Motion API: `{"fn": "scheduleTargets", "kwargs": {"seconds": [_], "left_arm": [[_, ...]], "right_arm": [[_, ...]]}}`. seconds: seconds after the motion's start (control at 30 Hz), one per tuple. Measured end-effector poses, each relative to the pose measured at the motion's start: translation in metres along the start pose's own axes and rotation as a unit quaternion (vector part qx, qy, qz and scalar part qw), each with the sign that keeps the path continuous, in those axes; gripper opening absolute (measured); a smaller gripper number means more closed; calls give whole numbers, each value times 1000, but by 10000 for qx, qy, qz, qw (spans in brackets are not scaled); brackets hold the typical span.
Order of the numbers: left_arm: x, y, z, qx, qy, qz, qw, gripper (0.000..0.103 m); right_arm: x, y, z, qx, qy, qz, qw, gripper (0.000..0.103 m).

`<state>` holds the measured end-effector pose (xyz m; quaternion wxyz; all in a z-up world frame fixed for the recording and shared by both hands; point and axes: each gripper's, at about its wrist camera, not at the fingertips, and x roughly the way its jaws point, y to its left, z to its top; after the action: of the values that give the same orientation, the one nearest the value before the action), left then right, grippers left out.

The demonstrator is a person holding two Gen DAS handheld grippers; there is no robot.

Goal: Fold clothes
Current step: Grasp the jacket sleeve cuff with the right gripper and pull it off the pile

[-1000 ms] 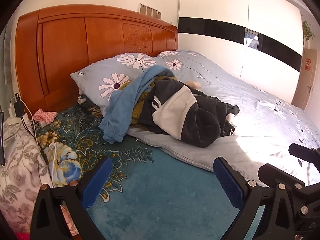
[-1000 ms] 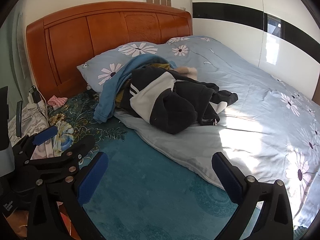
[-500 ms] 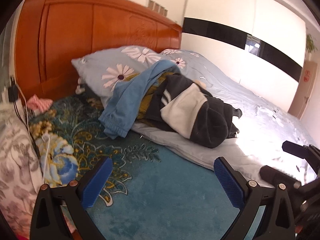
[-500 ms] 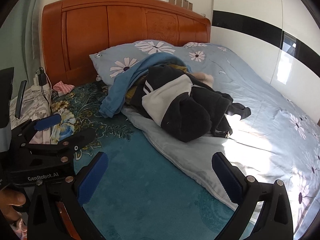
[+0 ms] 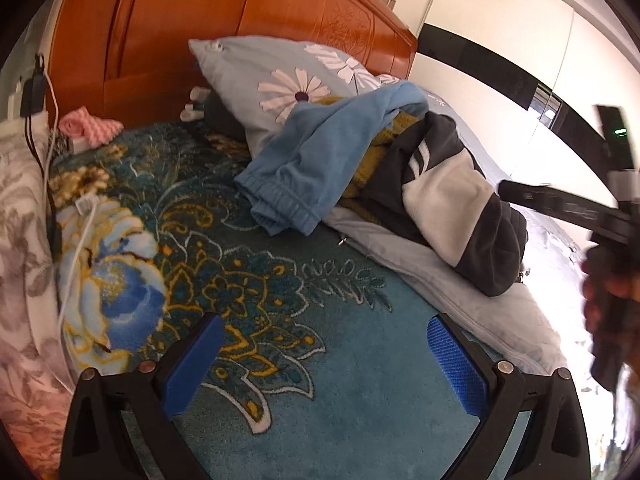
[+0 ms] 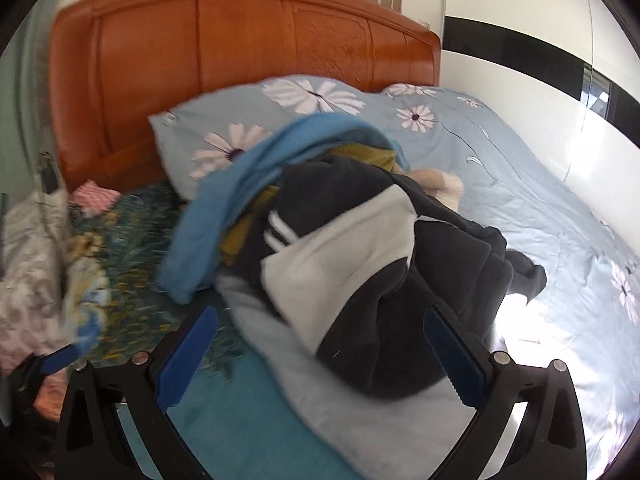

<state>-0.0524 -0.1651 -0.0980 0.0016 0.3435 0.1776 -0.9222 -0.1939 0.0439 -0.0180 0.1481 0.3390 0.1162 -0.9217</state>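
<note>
Clothes pile on the bed: blue garment point(image 5: 320, 160) draped over a yellow garment point(image 5: 372, 152), black-and-white jacket point(image 6: 360, 264) on the right, all leaning on a daisy pillow point(image 5: 272, 76) below the wooden headboard point(image 6: 240, 52). Teal floral blanket point(image 5: 248, 280) lies open nearby. Left gripper point(image 5: 324, 364) and right gripper point(image 6: 320, 356): jaws wide, empty.

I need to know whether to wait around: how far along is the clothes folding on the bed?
Nothing looks folded yet. The blue garment, mustard piece and black-and-white jacket lie in one rumpled heap. Both the left hand-held gripper and the right hand-held gripper are open and empty, the right one nearest the jacket. Every piece is left to fold.
</note>
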Motion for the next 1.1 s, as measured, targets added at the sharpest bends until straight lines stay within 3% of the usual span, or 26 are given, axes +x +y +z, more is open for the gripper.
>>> {"fn": "scheduleTargets", "kwargs": {"seconds": [0.07, 0.13, 0.17, 0.23, 0.33, 0.47, 0.6, 0.7, 0.87, 1.0, 1.07, 1.1], "left_arm": [[3, 7, -2, -92, -24, -65, 9999, 103], [5, 11, -5, -85, -55, -19, 9999, 103], [6, 12, -5, -98, -51, -10, 9999, 103], [6, 13, -7, -130, -27, -63, 9999, 103], [2, 13, -8, -151, 23, -119, 9998, 103], [-12, 10, -9, -206, 65, -229, 9995, 103], [-41, -5, -11, -149, 43, -358, 9992, 103], [-64, -24, -15, -9, 20, -507, 9987, 103], [-105, -70, -28, 340, 36, -836, 9959, 103], [-123, -115, -46, 731, 164, -1152, 9905, 103], [-127, -138, -57, 940, 267, -1272, 9871, 103], [-127, -148, -62, 1023, 329, -1310, 9855, 103]], "right_arm": [[27, -12, 1, 193, 236, -65, 9995, 84], [55, -25, 1, 400, 475, -115, 9980, 59], [65, -32, -3, 660, 626, 2, 9959, 51], [74, -45, -12, 1225, 756, 341, 9890, 12], [64, -63, -21, 1973, 561, 912, 9745, 9], [9, -98, -17, 2368, 43, 1280, 9631, 8], [-81, -154, -21, 2802, -592, 1413, 9476, 8], [-165, -190, -46, 2786, -1078, 1516, 9422, 8], [-308, -232, -111, 2889, -1630, 1151, 9363, 8], [-383, -266, -175, 2948, -1407, 310, 9446, 8], [-411, -283, -208, 3077, -1208, -80, 9437, 8], [-420, -296, -226, 3264, -1217, -184, 9372, 8]]}}
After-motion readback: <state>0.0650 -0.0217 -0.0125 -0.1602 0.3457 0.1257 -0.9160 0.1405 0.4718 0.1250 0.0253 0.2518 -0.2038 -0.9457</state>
